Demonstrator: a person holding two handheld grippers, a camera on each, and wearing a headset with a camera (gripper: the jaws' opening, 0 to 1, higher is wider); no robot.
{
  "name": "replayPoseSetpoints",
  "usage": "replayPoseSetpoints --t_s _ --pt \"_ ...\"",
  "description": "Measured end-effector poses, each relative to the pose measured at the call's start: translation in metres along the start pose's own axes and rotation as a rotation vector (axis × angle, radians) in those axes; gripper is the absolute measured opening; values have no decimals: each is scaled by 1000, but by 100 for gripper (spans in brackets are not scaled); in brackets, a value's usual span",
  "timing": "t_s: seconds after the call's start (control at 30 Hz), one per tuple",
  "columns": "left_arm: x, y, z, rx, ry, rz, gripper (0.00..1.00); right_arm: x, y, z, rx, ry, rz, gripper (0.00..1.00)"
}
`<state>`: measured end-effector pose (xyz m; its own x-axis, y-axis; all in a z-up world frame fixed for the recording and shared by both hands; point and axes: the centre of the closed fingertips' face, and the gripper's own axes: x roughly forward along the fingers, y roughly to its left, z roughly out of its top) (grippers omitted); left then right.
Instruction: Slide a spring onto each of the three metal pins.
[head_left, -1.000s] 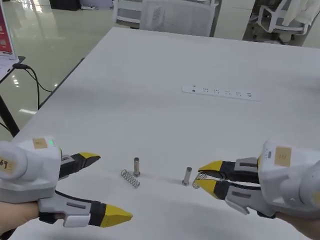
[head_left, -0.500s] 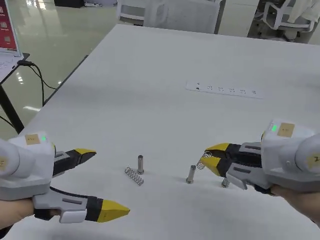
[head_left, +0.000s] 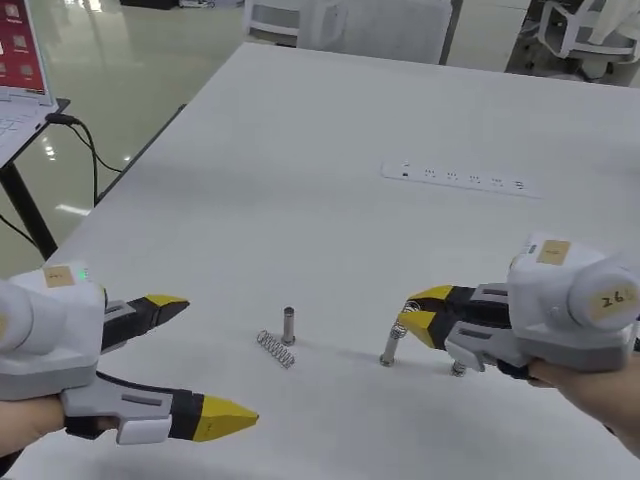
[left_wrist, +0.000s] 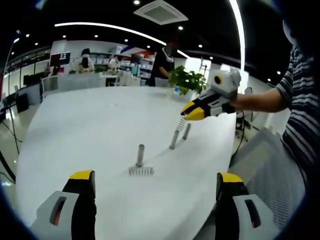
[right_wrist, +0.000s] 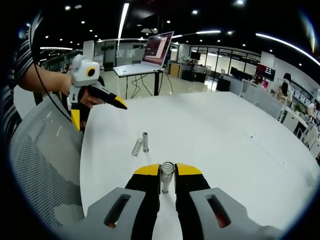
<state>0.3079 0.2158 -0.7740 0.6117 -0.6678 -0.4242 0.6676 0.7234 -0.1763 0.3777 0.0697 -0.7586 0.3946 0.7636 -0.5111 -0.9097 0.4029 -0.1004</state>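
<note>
The spring (head_left: 401, 324) has reached pin (head_left: 388, 347) top, clamped by right gripper (head_left: 412, 312) (left gripper (head_left: 220, 357) agape)

The left gripper (head_left: 215, 357) and the right gripper (head_left: 408, 318) look alike: each has a rounded white housing, black jaws with pale grey slotted plates on their sides, and pointed yellow tips. The left housing bears a tan sticker (head_left: 58, 277) beside a small green light (head_left: 82, 273), while the right housing has one tan label on top and a second label hand-marked "26" (head_left: 601, 299). The person wears a shirt with a dark-and-light striped sleeve (left_wrist: 297, 115).
</note>
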Motion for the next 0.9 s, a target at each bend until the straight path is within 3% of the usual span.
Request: replayPoseSetpoints --t_s 0.2,0.67,0.83,0.87,0.9 --pt "-1 0 1 -1 -3 4 98 9 0 -11 -43 45 5 8" --pt "-1 -1 4 -1 -8 5 98 37 2 -43 -48 144 28 7" --pt "-1 -1 1 -8 -4 3 98 43 0 -49 -36 158 27 8" --pt "-1 -1 1 -7 -4 3 98 43 -1 -45 -35 132 21 8" --pt "0 -1 1 -7 -4 2 98 43 -1 -47 -26 141 23 8"
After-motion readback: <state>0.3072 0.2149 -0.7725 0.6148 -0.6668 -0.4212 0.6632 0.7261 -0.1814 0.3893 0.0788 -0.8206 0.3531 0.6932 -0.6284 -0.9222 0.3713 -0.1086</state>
